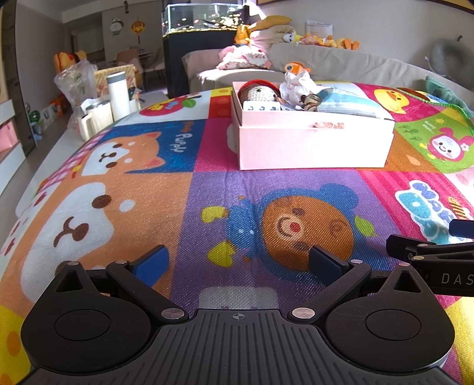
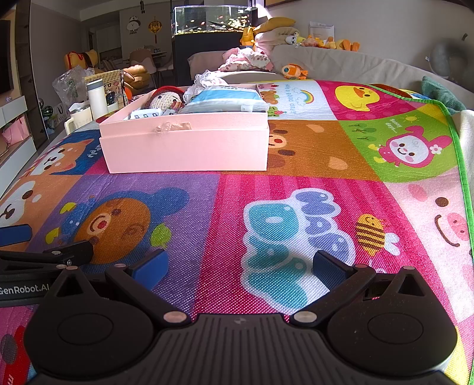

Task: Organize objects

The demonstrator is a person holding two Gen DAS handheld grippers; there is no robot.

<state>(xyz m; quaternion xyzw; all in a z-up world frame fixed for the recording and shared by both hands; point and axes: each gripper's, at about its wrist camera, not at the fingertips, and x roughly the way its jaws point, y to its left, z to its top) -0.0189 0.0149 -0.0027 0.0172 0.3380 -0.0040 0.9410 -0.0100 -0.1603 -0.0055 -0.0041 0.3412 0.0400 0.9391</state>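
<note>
Both grippers' jaws wide over bare mat (image 1: 207,183); pink box (image 1: 314,145) well ahead

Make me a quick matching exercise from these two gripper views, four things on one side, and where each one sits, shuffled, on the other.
Things
1. crocheted doll
2. pink box
3. white bottle
4. fish tank

Places
A. on a dark cabinet at the back of the room
B. off the mat's left edge, beside a plastic bag
C. inside the box, at its left end
D. on the colourful play mat

Pairs: 1-C, 2-D, 3-B, 4-A
</note>
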